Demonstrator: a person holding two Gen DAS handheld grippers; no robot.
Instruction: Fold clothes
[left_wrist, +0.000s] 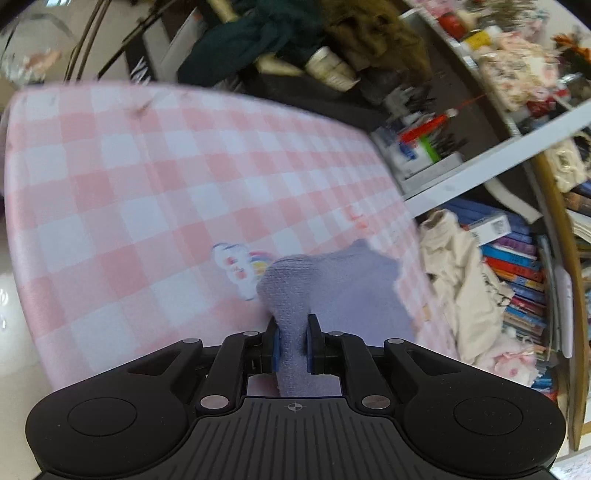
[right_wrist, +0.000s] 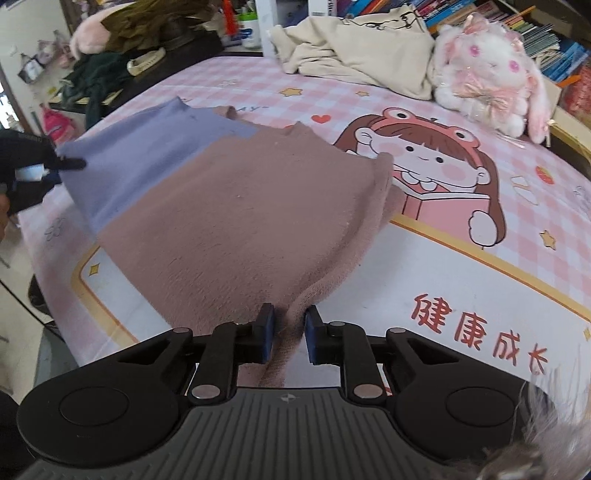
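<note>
Pink checked surface (right_wrist: 461, 277) carries a lilac garment (right_wrist: 147, 155) and brown garment (right_wrist: 240, 229), the left gripper (left_wrist: 291, 341) clenched on lilac cloth, the right gripper (right_wrist: 288, 334) clamping the brown hem.

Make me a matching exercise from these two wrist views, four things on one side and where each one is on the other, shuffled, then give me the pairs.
Things:
1. lavender garment
2. dusty pink garment
3. cream garment
4. plush bunny

Places:
A. heaped at the bed's far edge
B. sitting at the far right of the bed
C. pinched by the left gripper
D. pinched by the right gripper

Pairs: 1-C, 2-D, 3-A, 4-B
</note>
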